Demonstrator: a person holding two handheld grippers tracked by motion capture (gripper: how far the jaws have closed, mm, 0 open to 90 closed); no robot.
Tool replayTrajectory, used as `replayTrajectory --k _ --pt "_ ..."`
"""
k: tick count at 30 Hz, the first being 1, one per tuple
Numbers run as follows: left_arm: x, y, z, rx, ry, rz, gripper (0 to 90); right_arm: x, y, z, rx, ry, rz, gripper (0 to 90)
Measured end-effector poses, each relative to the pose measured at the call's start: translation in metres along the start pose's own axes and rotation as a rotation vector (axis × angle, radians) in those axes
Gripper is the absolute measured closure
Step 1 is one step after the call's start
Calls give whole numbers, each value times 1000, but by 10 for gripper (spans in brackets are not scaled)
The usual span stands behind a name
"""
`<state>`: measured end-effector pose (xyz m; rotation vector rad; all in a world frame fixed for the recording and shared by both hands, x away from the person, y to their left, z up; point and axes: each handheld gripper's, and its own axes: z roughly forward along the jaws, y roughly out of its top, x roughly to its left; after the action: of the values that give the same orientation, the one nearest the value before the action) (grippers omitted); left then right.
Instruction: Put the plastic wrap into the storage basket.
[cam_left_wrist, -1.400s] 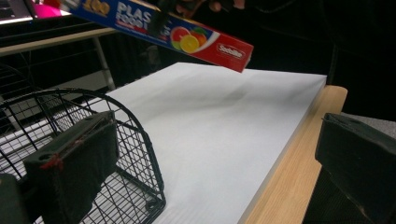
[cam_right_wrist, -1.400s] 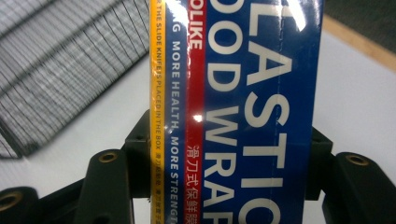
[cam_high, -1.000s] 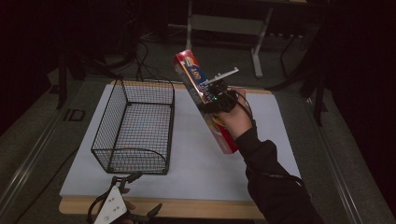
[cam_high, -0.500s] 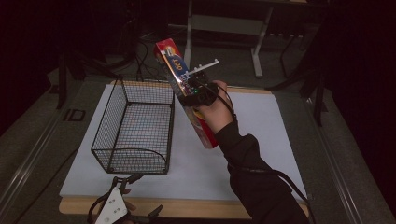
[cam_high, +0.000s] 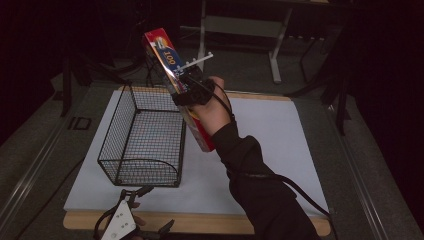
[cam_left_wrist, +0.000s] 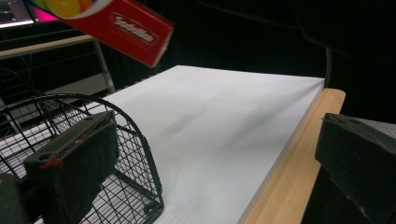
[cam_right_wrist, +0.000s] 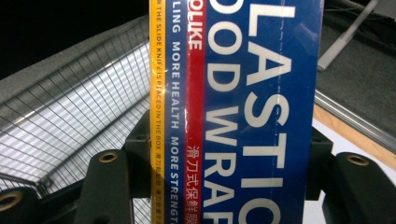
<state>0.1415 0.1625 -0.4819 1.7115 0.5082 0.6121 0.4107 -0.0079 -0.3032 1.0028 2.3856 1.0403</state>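
- Box of plastic food wrap (cam_high: 179, 89): a long, narrow carton, red and blue, held aloft and tilted, its upper end toward the far side of the table and its lower end near the person's wrist. It hangs above the right rim of the wire basket (cam_high: 142, 135), touching neither basket nor table.
- Right gripper (cam_high: 189, 90): jaws pinching the carton across its narrow width, roughly at mid-length. In the right gripper view the printed face (cam_right_wrist: 247, 112) sits squarely between the two black jaws.
- Left gripper (cam_high: 131, 212): low at the near table edge, jaws spread with nothing between them; in the left gripper view its jaws frame the basket's rounded end (cam_left_wrist: 140, 154).
- Handling, judged: thin cardboard, stiff along its length but likely to dent under hard pressure; probably light to moderate in weight. The glossy print suggests a slick surface, so a mid-length hold limits swinging of the ends.
- Edges: the basket's thin wire rim may catch the carton's lower corner (cam_left_wrist: 156, 51) if that corner drops early.
- Open room: the basket interior is empty and open above; the white sheet (cam_high: 280, 145) to its right lies bare. The carton's length seems to suit the basket's long axis, so it should be aligned lengthwise before descent.
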Motion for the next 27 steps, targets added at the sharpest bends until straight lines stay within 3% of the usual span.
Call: replayTrajectory --k 8,15,19,20,27 --pt "1 1 -3 3 15 12 2 24 19 14 -23 28 4 404" --pt "-1 1 -3 6 0 17 2 45 27 34 -51 49 20 404" --pt "-1 1 -3 5 0 19 2 55 28 44 -54 58 33 403" --pt "-1 1 -3 6 1 19 2 62 28 53 -55 59 29 403" --pt "1 1 -5 4 6 19 2 80 20 82 -56 49 48 403"
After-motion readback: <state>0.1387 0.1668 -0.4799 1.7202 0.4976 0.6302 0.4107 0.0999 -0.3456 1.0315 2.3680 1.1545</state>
